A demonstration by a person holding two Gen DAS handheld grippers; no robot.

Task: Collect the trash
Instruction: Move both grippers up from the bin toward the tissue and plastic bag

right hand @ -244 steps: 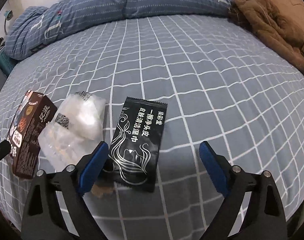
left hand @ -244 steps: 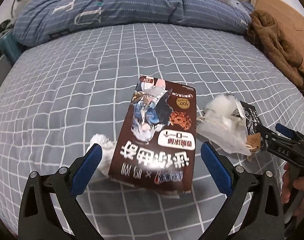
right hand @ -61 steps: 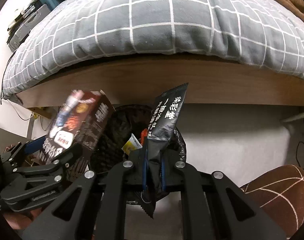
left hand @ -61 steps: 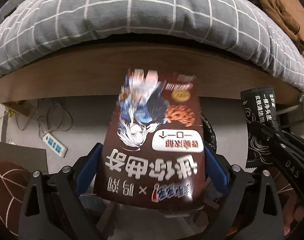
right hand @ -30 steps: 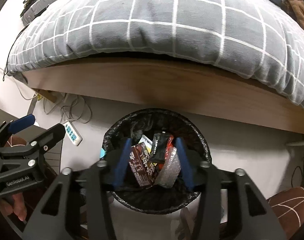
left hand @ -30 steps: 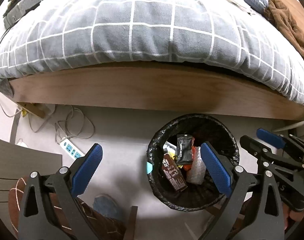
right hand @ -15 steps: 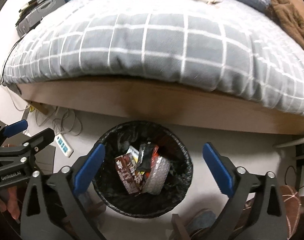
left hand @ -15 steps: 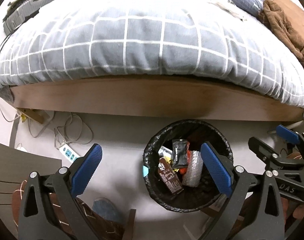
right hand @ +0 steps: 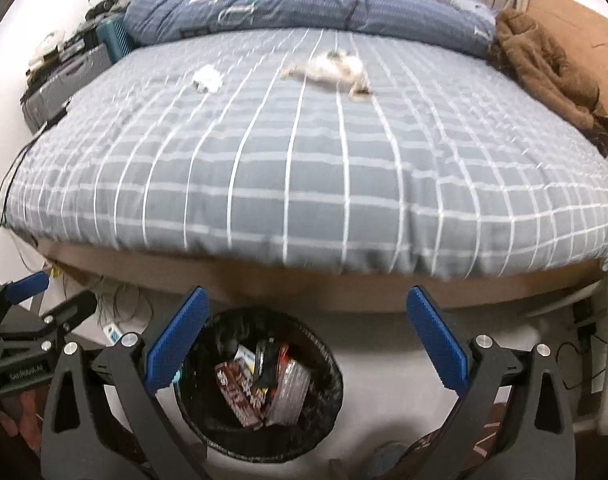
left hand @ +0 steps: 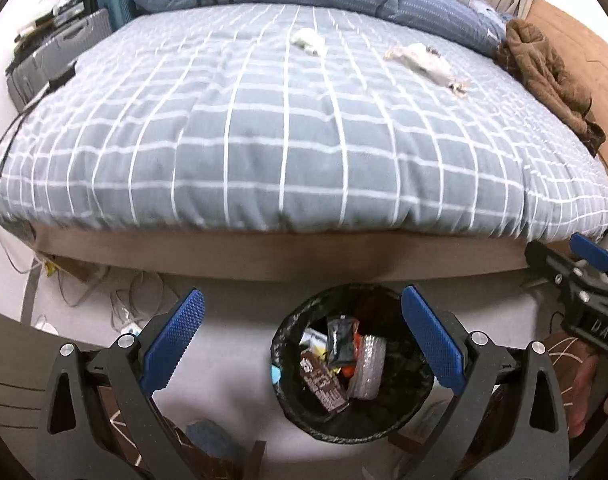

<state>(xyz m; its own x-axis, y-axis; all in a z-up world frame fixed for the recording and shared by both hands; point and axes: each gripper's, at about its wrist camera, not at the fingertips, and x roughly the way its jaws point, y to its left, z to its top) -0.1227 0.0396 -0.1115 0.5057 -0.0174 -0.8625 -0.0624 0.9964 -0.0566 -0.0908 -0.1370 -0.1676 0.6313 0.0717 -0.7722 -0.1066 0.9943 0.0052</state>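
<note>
I held the left gripper (left hand: 302, 340) and right gripper (right hand: 305, 340) spread wide and empty above the trash bin (left hand: 403, 420), where the brown box (left hand: 323, 386) lay.

Binned wrappers (left hand: 335, 364) (seemingly two scraps (left hand: 419, 62) abed)

Black plastic body of the right gripper (left hand: 583, 280), seen from the left wrist: white letters "DAS" | Black plastic body of the left gripper (right hand: 32, 312), seen from the right wrist: white word "GenRobot.AI" | Brown snack box (left hand: 323, 384) in the black-lined bin (left hand: 280, 364): print too blurred to read
</note>
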